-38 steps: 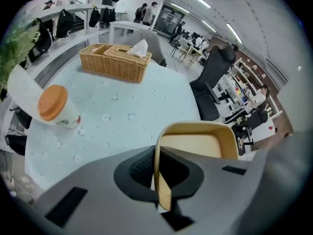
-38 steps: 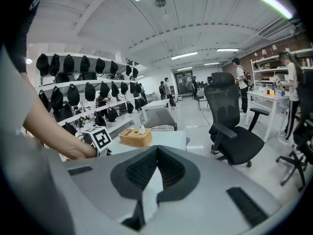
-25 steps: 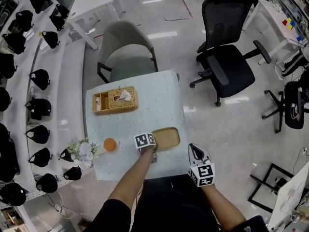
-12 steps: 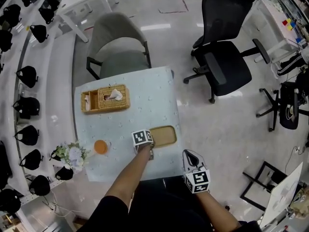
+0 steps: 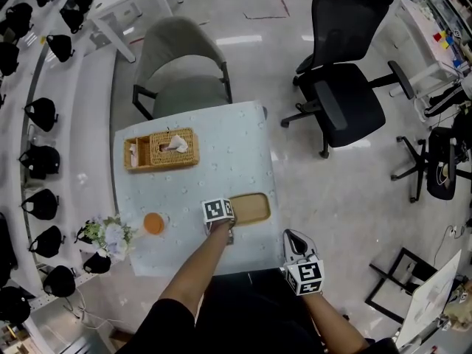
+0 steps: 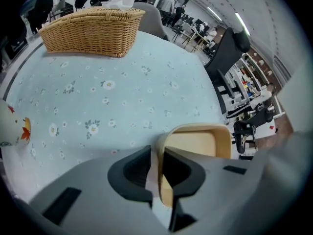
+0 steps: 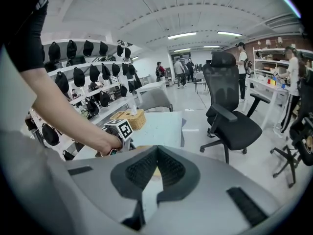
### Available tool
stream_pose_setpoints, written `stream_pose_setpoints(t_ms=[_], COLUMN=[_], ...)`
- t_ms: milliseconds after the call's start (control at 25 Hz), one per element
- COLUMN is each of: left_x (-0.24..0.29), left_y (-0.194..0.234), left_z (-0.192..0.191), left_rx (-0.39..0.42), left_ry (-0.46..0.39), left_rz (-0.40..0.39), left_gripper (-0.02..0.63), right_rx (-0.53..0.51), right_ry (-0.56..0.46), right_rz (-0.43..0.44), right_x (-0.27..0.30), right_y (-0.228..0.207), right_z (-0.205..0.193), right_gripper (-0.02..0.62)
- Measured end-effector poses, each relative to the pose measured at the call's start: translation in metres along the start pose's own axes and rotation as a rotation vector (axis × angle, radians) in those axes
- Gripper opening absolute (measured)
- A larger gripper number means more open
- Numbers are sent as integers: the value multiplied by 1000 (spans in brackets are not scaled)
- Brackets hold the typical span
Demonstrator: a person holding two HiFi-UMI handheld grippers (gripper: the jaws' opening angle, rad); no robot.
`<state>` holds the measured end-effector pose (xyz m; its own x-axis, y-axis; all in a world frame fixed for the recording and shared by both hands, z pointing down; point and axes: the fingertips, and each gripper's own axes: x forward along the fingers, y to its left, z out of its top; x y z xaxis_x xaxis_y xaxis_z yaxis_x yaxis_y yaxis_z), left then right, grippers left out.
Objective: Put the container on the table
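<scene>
Closest to the person, just off the table's near right corner, the right gripper [image 5: 293, 234] hangs over the floor with its jaws together and nothing between them. It points out across the table, and its own view takes in the person's left forearm and the marker cube of the other gripper.

On the table [image 5: 221, 161], which is covered in a pale blue cloth with small flowers, the left gripper [image 5: 230, 234] points steeply down. Its jaws are clamped on the near end wall of the container [image 5: 251, 207], the thin rim standing upright between the pads. The container is a shallow tan tray with rounded corners; it looks to rest flat on the cloth, near the table's right edge and close to the person's side.

Left of the gripper sits a small round orange thing [image 5: 153, 223], and beyond the table's left edge a bunch of pale flowers [image 5: 107, 234]. Further up the cloth, well apart from the tray, stands a wicker tissue box [image 5: 174, 148] with a tissue sticking out.

Behind the table a grey armchair [image 5: 181, 65] is pushed in. To the right stands a black office chair [image 5: 343, 87], and curved white shelves [image 5: 96, 124] on the left carry rows of black headgear.
</scene>
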<state>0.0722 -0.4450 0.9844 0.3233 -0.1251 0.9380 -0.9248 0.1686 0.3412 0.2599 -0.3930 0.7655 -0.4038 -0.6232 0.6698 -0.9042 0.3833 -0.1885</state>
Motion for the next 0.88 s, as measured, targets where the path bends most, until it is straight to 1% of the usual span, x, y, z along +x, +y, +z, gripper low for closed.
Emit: stream_pose_setpoints(t_ms=[40,80,120,160,360,480,560,680,880], left_x=[-1,-1,-2,-2,-11,-22,-34,-56,-100], left_y=[0,-1,-3,-5,-10,-13,-15,-20,-28], left_z=[0,0,0,-1,-3,-4,-5,-8,-32], left_rx=[1,-3,-9,-13,15,15,15,37,47], left_ry=[-1,0,3,4,-24,-51,-86,-138,-191], left_rz=[0,-5,-16,-28,-34,-40,-41,-47,-80], left_gripper=[41,78,135,147,185,204,206,207,207], right_rx=[1,1,0,-1,-3,-14,-12,-9,7], right_ry=[-2,-3,-6,-8,-28,-47,-59,-68,-72], right_rz=[5,10,13,15,18,34,33,37,49], right_x=[0,-1,-2,-3,-15,-26,-33,-44,-67], right_y=[2,4,6,7,8,12,11,12,20], right_z=[1,2,3,3,1,2,-2,-8,-22], right_gripper=[-2,-2,-2,-2,-2,-2,-2,-2,-2])
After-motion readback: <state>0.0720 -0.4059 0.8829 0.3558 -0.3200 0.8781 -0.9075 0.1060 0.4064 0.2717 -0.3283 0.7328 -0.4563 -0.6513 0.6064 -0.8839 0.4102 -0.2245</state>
